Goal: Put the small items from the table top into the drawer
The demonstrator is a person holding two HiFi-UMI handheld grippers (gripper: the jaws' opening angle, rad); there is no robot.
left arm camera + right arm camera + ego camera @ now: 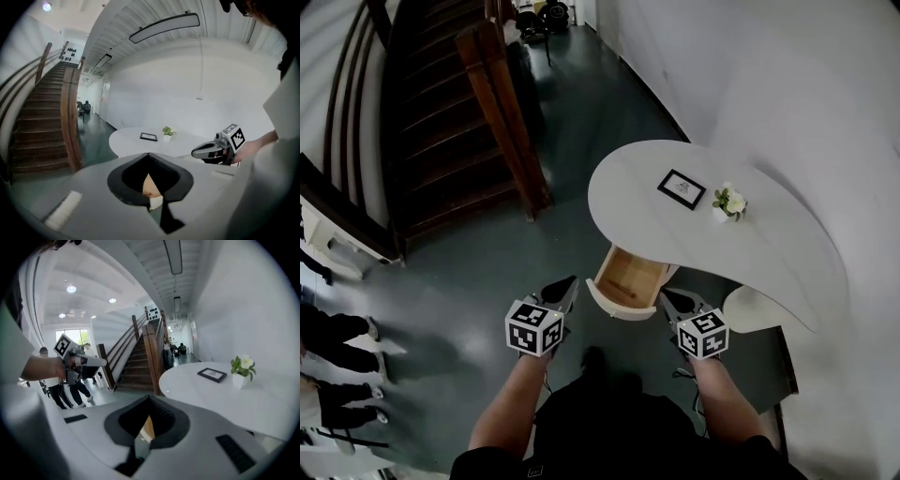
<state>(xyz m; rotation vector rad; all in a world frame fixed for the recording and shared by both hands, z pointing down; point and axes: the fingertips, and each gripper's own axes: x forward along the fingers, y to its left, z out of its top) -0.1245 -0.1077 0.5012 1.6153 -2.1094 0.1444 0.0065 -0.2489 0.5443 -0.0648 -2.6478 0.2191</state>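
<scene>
The white surface (769, 248) stood by the wall, and two small things were on top of it: a little black picture frame (682, 188) lying flat near the middle, and a tiny white flower pot (729, 203) just beside it at 3 o'clock. They were close but not touching. The drawer (628, 281) under the surface's 6 o'clock edge was pulled open, and its wooden inside showed nothing in it. The left gripper (562, 292) was held in the air just beside the drawer front at 9 o'clock. Its two jaws were pressed together at the tips and had nothing between them. The right gripper (673, 303) was held just beside the drawer front at 3 o'clock, and its jaws were together too, with nothing in them. Both grippers pointed toward the surface and were well apart from the frame and the pot. Dark wooden stairs (441, 122) went up at 11 o'clock across the grey-green floor (581, 122). Some people's legs (333, 328) showed at 9 o'clock.
</scene>
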